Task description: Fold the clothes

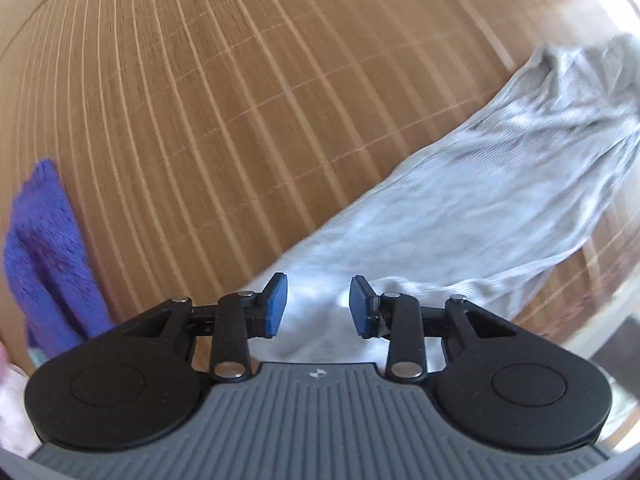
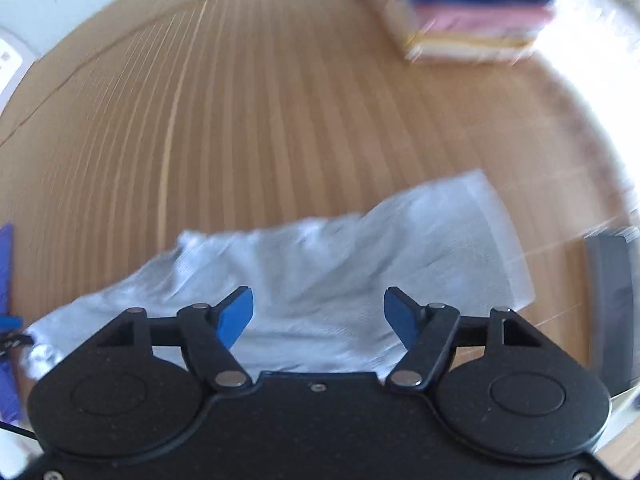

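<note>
A light grey garment point(image 1: 460, 208) lies rumpled on a bamboo-slat mat point(image 1: 200, 100), stretching from the left gripper toward the upper right. My left gripper point(image 1: 318, 306) is open and empty just above the garment's near end. In the right wrist view the same grey garment point(image 2: 340, 264) lies spread across the mat point(image 2: 240, 120). My right gripper point(image 2: 318, 312) is open wide and empty over the garment's near edge.
A purple knitted cloth point(image 1: 44, 256) lies at the left edge of the mat and shows at the left of the right wrist view point(image 2: 6, 264). A stack of folded clothes point(image 2: 476, 12) in yellow, pink and blue stands at the far right. A dark object point(image 2: 612, 300) is at the right edge.
</note>
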The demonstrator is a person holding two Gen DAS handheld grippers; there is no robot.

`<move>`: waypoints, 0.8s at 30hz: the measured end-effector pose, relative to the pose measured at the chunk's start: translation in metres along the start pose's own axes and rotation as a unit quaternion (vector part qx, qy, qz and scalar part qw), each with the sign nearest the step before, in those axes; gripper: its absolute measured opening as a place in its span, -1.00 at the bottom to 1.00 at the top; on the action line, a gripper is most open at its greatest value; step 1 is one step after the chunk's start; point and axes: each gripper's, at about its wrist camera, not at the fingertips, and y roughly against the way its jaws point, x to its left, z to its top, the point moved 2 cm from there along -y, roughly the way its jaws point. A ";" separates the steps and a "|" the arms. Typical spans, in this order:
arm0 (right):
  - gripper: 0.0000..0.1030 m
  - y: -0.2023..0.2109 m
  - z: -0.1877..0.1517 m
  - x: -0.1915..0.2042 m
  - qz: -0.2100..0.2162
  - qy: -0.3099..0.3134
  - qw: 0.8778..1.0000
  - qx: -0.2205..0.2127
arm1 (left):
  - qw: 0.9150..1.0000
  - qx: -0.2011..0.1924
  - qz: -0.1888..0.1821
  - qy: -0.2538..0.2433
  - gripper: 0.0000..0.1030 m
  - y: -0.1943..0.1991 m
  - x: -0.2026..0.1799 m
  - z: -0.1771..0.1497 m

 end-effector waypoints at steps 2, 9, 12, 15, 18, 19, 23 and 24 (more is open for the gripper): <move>0.62 0.009 0.011 -0.029 -0.036 0.000 0.999 -0.026 | 0.998 -0.012 -0.039 0.039 -0.15 0.002 -0.010 -0.006; 0.56 -0.061 0.015 -0.074 0.053 0.059 0.996 0.031 | 0.993 -0.015 -0.091 0.078 -0.15 -0.006 -0.072 -0.023; 0.44 -0.075 0.013 -0.069 0.074 0.099 0.991 0.041 | 0.991 -0.017 -0.082 0.106 -0.15 -0.012 -0.083 -0.035; 0.07 -0.083 0.000 -0.049 0.035 0.173 0.984 0.037 | 0.987 -0.011 -0.064 0.149 -0.15 -0.027 -0.101 -0.040; -0.33 -0.076 -0.009 -0.027 0.017 0.256 0.966 0.028 | 0.985 -0.004 -0.037 0.166 -0.15 -0.033 -0.114 -0.036; -0.43 -0.073 -0.007 -0.025 0.018 0.267 0.963 0.025 | 0.986 -0.003 -0.029 0.166 -0.15 -0.033 -0.117 -0.035; -0.75 -0.064 0.024 -0.042 0.009 0.270 0.963 0.005 | 0.988 -0.006 -0.017 0.155 -0.15 -0.039 -0.142 -0.025; -0.75 -0.063 0.037 -0.054 0.009 0.255 0.967 0.002 | 0.988 -0.008 -0.016 0.151 -0.15 -0.040 -0.149 -0.022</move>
